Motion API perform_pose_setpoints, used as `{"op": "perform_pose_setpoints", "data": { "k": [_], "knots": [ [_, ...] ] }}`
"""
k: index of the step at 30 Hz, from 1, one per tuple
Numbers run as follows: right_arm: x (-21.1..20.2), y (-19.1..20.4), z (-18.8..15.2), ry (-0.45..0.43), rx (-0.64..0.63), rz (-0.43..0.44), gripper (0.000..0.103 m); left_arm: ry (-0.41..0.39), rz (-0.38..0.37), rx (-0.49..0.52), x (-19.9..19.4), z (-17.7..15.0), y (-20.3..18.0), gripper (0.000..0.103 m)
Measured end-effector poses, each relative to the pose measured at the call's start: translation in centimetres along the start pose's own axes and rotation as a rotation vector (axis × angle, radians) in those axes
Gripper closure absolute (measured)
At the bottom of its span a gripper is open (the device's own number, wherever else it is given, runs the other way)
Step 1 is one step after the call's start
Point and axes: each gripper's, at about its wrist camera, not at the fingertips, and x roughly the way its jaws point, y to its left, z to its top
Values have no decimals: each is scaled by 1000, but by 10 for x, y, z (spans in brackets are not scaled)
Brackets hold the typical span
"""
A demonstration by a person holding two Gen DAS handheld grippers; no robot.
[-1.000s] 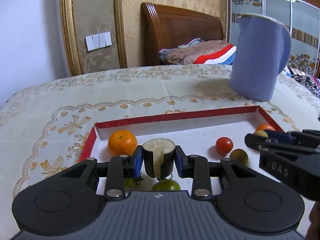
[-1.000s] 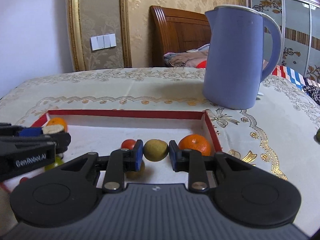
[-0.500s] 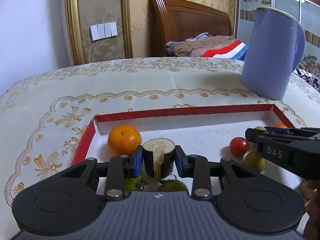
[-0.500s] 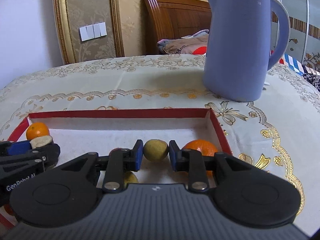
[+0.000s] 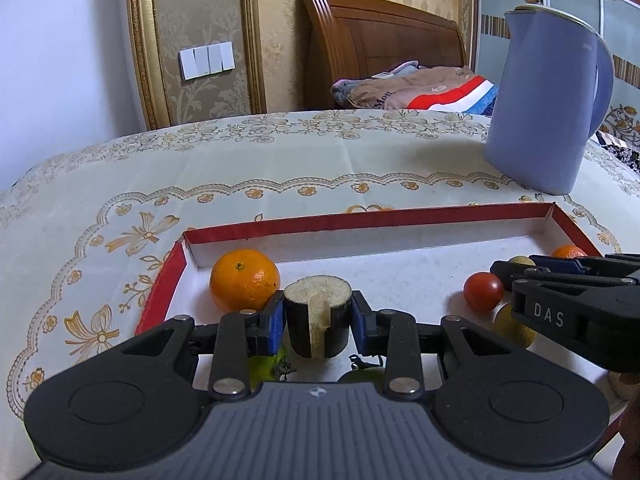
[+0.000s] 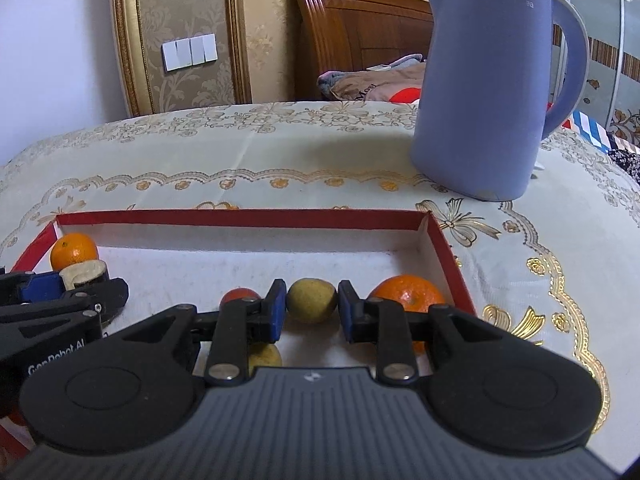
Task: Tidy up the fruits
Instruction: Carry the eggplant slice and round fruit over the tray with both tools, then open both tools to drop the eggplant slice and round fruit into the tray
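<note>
Green fruits (image 5: 362, 376) beneath left gripper (image 5: 318, 322) mostly hidden by its body; kind unclear. Second yellowish fruit (image 6: 265, 356) half covered under right gripper (image 6: 312, 308). Left gripper pads clamp dark-skinned cylindrical chunk with pale cut top (image 5: 318, 322), just beside glossy orange (image 5: 245, 279) at left end of shallow red-rimmed white cardboard tray (image 5: 360, 219). Right gripper pads pinch small round yellow-green fruit (image 6: 312, 300) near tray's right end, between smooth red tomato (image 6: 239, 295) and dimpled second orange (image 6: 406, 294). Matte lavender kettle (image 6: 484, 92) beyond tray on embroidered cream tablecloth (image 6: 280, 160).

Wooden headboard (image 5: 380, 44), gold-patterned wallpaper (image 5: 200, 8)
</note>
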Motion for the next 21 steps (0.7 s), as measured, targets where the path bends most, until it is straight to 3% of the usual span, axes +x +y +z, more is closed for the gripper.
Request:
{"op": "perform_pose_setpoints", "data": {
  "k": [10,12,14,21],
  "knots": [
    [1,-1,1,9,7,8,72,-7,9,28,1,-2,-4,69],
    [1,1,0,10,-5,13,64,-10,3,30,0,-2,-5,61],
    [-2,2,0,0,-5,11,48,-17,-2,35,-2,-3,-6,43],
    [-5,1,0,-9,11,26,44,-28,32,46,-3,-4,-7,40]
  ]
}}
